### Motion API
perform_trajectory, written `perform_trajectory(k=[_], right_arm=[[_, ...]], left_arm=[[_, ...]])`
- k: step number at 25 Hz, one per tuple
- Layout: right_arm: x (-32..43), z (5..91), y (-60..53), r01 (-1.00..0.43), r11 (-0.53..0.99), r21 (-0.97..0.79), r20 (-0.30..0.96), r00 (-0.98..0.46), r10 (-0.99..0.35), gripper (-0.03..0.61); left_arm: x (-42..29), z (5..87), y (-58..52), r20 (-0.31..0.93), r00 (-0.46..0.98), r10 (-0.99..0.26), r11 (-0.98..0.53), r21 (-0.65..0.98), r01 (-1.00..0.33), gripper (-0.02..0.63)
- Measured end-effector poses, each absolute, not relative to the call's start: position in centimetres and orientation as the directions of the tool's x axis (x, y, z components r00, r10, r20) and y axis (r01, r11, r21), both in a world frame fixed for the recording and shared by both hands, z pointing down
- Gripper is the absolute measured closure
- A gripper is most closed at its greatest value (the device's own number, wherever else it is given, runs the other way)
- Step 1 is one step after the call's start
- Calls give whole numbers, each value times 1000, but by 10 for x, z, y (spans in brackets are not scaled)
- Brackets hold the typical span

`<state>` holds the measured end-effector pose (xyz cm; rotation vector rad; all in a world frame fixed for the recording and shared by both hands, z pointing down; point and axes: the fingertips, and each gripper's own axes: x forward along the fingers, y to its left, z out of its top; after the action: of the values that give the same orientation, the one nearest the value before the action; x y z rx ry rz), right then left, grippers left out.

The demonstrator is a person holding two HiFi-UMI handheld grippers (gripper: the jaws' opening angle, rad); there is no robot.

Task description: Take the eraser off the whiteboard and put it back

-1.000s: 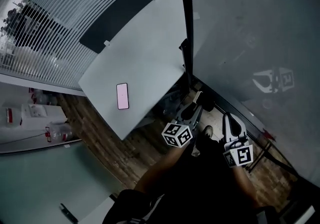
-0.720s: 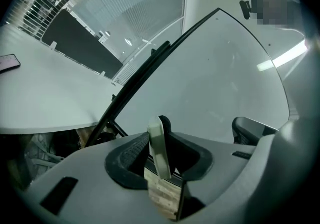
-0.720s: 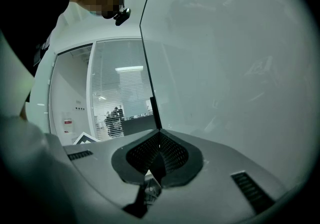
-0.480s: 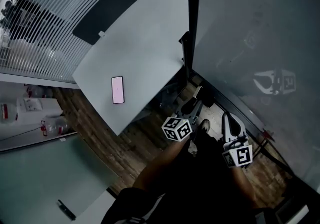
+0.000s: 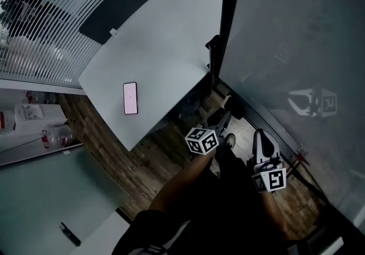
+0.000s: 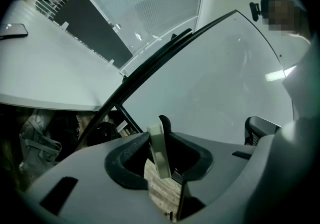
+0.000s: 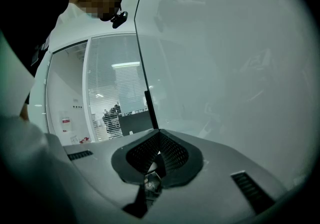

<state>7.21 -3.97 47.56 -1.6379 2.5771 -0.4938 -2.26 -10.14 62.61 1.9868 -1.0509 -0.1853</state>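
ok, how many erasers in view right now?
1: the eraser, edge-on in the left gripper. None shows on the whiteboard, but part of it is out of frame.

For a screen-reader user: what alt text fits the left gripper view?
The left gripper holds a thin white eraser edge-on between its jaws, before a large whiteboard in a dark frame. A white table with a phone lies at upper left.

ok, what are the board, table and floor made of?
Board: glossy, glass or gloss-coated panel by the look; it throws clear reflections. Table: pale matte top, probably laminate; even colour, no grain. Floor: wood or wood-look planks; brown streaky boards with seams.
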Motion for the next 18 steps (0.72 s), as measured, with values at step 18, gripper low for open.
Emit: perform_trajectory(k=[18], right_arm=[[68, 477, -61, -846, 449, -289, 111, -495, -862, 563]], left_arm=[[-16, 653, -113, 208, 622, -755, -137, 877, -460, 489]])
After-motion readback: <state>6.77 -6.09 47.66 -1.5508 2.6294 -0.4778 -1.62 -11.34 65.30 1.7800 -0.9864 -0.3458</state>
